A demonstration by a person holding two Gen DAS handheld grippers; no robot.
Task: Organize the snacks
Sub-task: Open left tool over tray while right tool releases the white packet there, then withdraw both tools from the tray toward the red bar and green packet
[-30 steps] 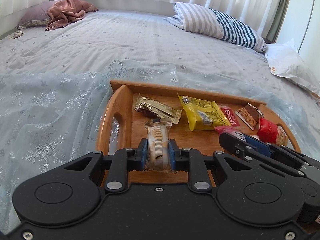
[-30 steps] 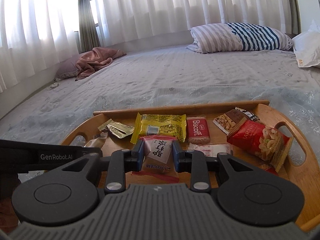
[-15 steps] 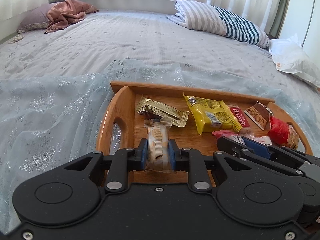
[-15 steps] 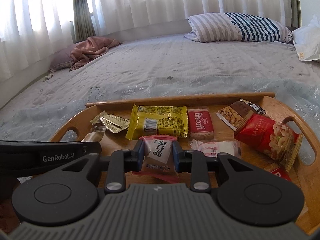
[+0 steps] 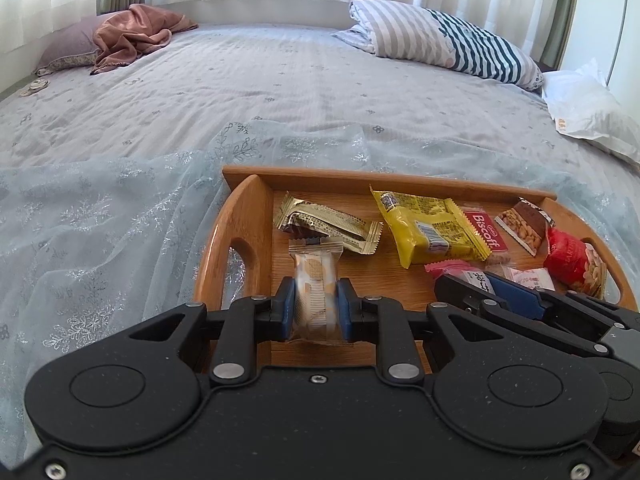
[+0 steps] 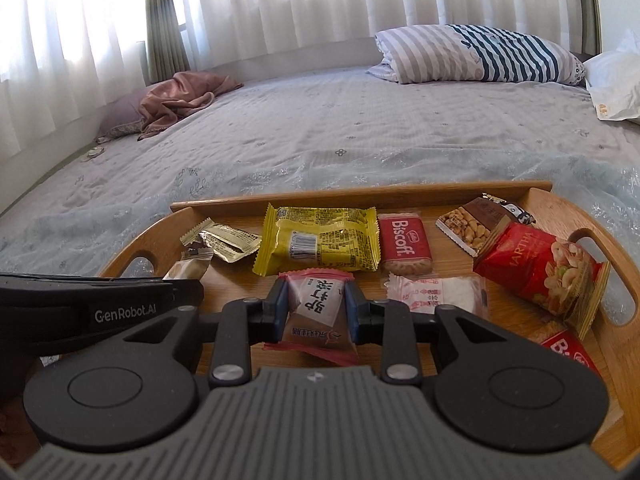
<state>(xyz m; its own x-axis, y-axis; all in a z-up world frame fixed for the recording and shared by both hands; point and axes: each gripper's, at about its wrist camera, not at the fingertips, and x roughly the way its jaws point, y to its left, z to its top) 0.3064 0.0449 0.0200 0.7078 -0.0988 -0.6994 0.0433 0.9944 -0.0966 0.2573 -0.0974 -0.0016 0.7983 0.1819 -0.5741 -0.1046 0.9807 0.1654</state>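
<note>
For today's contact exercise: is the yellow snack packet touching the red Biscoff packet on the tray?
Touching. In the left wrist view the yellow snack packet's crimped right edge lies over the Biscoff packet's left edge, with no tray wood showing between them.

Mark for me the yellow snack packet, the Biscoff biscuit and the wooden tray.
yellow snack packet [image 6: 318,242]: right wrist view, centre of wrapper, by the barcode.
Biscoff biscuit [image 6: 404,240]: right wrist view, red label.
wooden tray [image 5: 246,216]: left wrist view, left wall above the handle cutout.

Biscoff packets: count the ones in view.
2. One Biscoff packet lies between the yellow packet and the nut bar; another shows partly at the tray's near right. Others may be hidden.
</note>
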